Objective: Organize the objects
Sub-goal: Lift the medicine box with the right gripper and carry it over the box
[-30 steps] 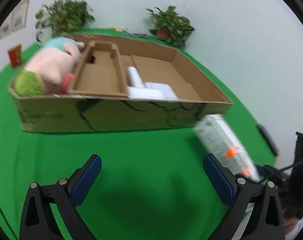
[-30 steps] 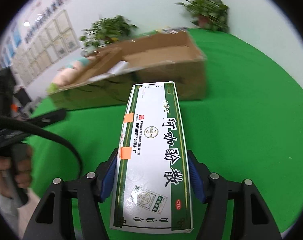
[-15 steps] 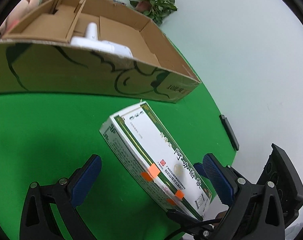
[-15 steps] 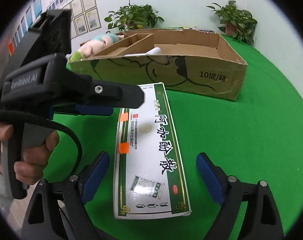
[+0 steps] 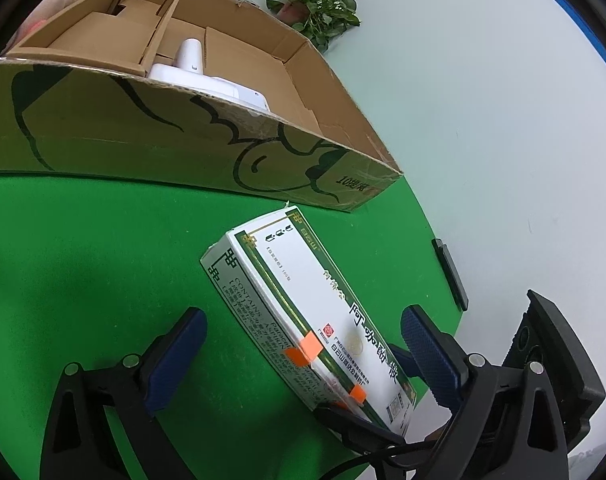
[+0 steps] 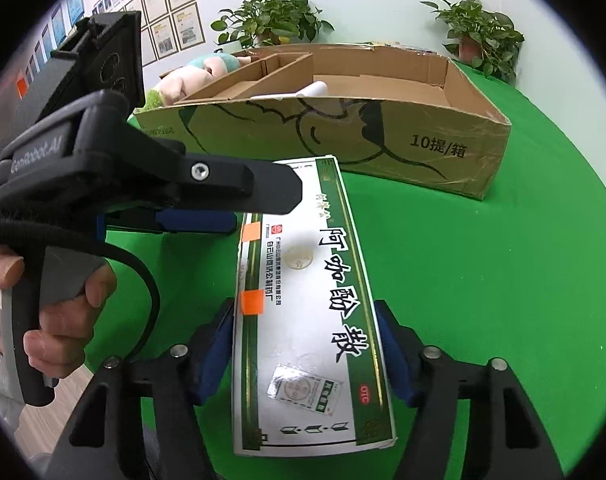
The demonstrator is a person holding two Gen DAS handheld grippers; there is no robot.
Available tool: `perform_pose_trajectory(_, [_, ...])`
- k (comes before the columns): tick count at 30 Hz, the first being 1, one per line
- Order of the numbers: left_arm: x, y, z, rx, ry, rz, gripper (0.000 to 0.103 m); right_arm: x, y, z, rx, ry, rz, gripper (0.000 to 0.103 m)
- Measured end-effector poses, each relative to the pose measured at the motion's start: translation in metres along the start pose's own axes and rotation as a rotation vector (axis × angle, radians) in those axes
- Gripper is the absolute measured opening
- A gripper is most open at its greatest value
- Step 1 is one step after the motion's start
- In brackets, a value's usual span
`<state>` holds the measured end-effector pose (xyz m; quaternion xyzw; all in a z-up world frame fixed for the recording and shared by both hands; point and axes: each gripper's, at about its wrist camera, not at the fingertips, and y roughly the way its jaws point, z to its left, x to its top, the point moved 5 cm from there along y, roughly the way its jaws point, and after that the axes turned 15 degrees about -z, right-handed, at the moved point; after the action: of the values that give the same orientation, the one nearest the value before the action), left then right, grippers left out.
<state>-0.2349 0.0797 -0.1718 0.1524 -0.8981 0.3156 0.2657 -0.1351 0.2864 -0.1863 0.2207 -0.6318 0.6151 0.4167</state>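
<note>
A long white and green medicine box (image 6: 309, 304) lies on the green table in front of the cardboard box (image 6: 383, 148). My right gripper (image 6: 307, 354) is shut on the medicine box, its blue pads against both long sides. In the left wrist view the medicine box (image 5: 303, 312) lies between the spread fingers of my left gripper (image 5: 303, 348), which is open and not touching it. The cardboard box (image 5: 143, 136) holds a white device (image 5: 207, 76) and a plush toy (image 6: 191, 78).
Potted plants (image 6: 271, 20) stand behind the cardboard box against the wall. A dark flat object (image 5: 449, 274) lies at the table's right edge. Cardboard dividers (image 5: 103, 36) split the box's left part. The left gripper's body (image 6: 103, 160) hangs over the table left of the medicine box.
My right gripper opened half a second ago with the medicine box set on the table, and has now shut on it again. The left gripper swung right toward the box and stays open.
</note>
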Motion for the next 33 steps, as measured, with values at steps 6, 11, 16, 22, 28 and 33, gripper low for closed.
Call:
perform_pose_trajectory(6, [0.009,0.009,0.008,0.005,-0.012,-0.004,0.087,0.002,0.001,0.000,0.077,0.129,0.009,0.063])
perform_pose_trajectory(11, [0.018,0.014,0.020,0.018,-0.030,-0.006,0.073,0.001,0.002,0.009,0.115,0.174,-0.001,0.063])
perform_pose_trajectory(16, [0.012,0.017,0.018,0.033,-0.021,0.002,0.056,0.003,0.003,0.015,0.098,0.150,-0.008,0.063])
perform_pose_trajectory(22, [0.022,0.006,0.021,0.016,-0.002,-0.018,0.051,0.007,0.002,0.022,0.060,0.103,-0.011,0.063])
perform_pose_trajectory(28, [0.040,-0.005,0.002,0.015,0.103,-0.064,0.046,0.020,0.001,0.029,0.028,0.064,-0.044,0.062])
perform_pose_trajectory(33, [0.059,-0.011,-0.016,-0.002,0.187,-0.102,0.045,0.033,-0.003,0.026,-0.001,0.060,-0.073,0.062])
